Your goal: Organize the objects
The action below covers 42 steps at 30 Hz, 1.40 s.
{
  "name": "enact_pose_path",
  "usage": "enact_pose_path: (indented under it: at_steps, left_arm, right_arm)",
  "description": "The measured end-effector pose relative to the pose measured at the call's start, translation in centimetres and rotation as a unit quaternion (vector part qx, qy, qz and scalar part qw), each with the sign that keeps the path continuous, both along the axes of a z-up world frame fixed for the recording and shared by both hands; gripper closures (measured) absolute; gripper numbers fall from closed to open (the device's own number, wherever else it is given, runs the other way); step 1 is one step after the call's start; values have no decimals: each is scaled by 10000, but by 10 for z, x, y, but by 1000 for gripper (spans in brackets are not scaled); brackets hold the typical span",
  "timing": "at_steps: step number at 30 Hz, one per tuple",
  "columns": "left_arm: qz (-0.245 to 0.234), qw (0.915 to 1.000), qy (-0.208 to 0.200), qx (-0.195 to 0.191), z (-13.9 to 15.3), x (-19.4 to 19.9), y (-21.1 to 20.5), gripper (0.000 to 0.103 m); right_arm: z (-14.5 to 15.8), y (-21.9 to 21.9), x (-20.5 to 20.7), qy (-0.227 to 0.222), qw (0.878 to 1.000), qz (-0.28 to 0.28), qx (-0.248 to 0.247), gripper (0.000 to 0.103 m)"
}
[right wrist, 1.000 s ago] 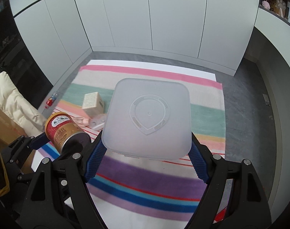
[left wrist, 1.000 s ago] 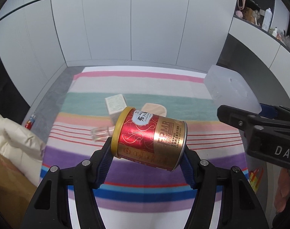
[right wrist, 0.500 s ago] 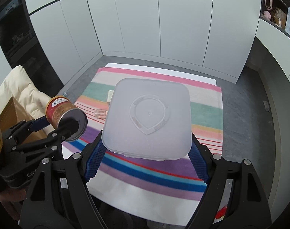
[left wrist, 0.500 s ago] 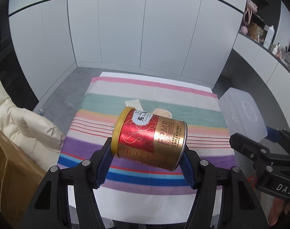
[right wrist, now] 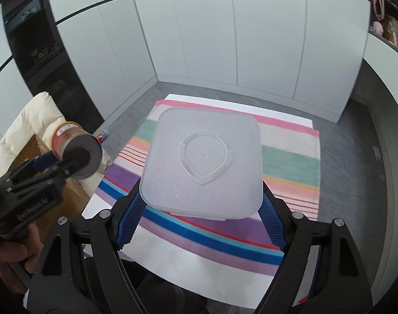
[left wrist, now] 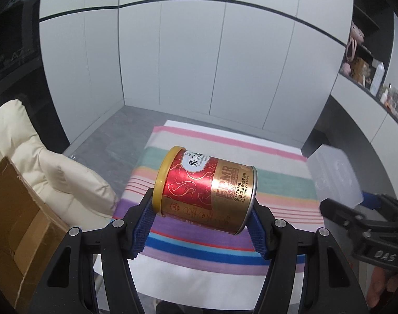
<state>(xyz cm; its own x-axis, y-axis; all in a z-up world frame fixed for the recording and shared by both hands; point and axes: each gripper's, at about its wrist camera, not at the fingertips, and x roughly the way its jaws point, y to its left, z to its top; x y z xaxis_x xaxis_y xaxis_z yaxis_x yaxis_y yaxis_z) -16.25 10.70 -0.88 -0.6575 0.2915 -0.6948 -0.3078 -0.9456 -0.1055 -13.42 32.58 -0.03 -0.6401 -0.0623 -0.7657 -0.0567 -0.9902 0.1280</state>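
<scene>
Nearest the left wrist camera, the left gripper (left wrist: 201, 216) is clamped on a red and gold can (left wrist: 205, 191): its blue pads press the yellow-lidded end and the metal base, so the can lies sideways, slightly tilted, held clear above everything below. In the right wrist view the right gripper (right wrist: 201, 217) stands wider, its pads pressing the two sides of a translucent plastic box (right wrist: 203, 164), whose flat moulded face is turned toward the camera. Both things hang in the air, well apart from each other, the can to the left of the box.

Below and beyond them lies a striped cloth (left wrist: 277, 180) on a white table (right wrist: 172, 264). What shows of the cloth around the held things looks bare; the parts behind the can and the box are hidden. Off the table's left edge stand a brown cardboard box (left wrist: 21, 222) and a cream padded cushion (left wrist: 55, 162) leaning against it. Farther back come grey floor and white cabinet doors (right wrist: 225, 39).

Judged from this, both items are lifted and in transit, neither yet put down. Where they belong is not shown; the cardboard box on the left may be the can's destination, but that is a guess.
</scene>
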Motion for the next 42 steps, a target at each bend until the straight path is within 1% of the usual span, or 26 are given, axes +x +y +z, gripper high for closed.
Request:
enact_pose_path:
  at_steps: [5, 8, 11, 13, 17, 27, 31, 42]
  left_arm:
    - [97, 9998, 130, -82, 2, -2, -17, 39]
    - [208, 9998, 40, -46, -3, -5, -30, 39]
    - [321, 9995, -54, -1, -6, -8, -44, 39]
    - [362, 9993, -31, -18, -6, -7, -51, 39]
    - [498, 9987, 44, -89, -4, -5, -67, 39]
    - [845, 9964, 44, -46, -1, 0, -109, 39]
    - [988, 9951, 71, -62, 0, 1, -126, 39]
    - [1402, 9901, 89, -38, 4, 10, -174, 39]
  right_arm:
    - [-5, -12, -15, -85, 9999, 52, -53, 20]
    - [-6, -21, -22, -96, 9999, 40, -108, 20]
    - [-6, -39, -27, -87, 9997, 220, -37, 20]
    - [-4, -49, -30, -63, 9995, 303, 30, 20]
    - [-4, -66, -36, -36, 9990, 455, 10, 20]
    - [-5, -113, -45, -34, 9963, 860, 5, 21]
    - [-2, -134, -47, 88, 9950, 990, 45, 21]
    - [9, -178, -53, 294, 9905, 1337, -105, 21]
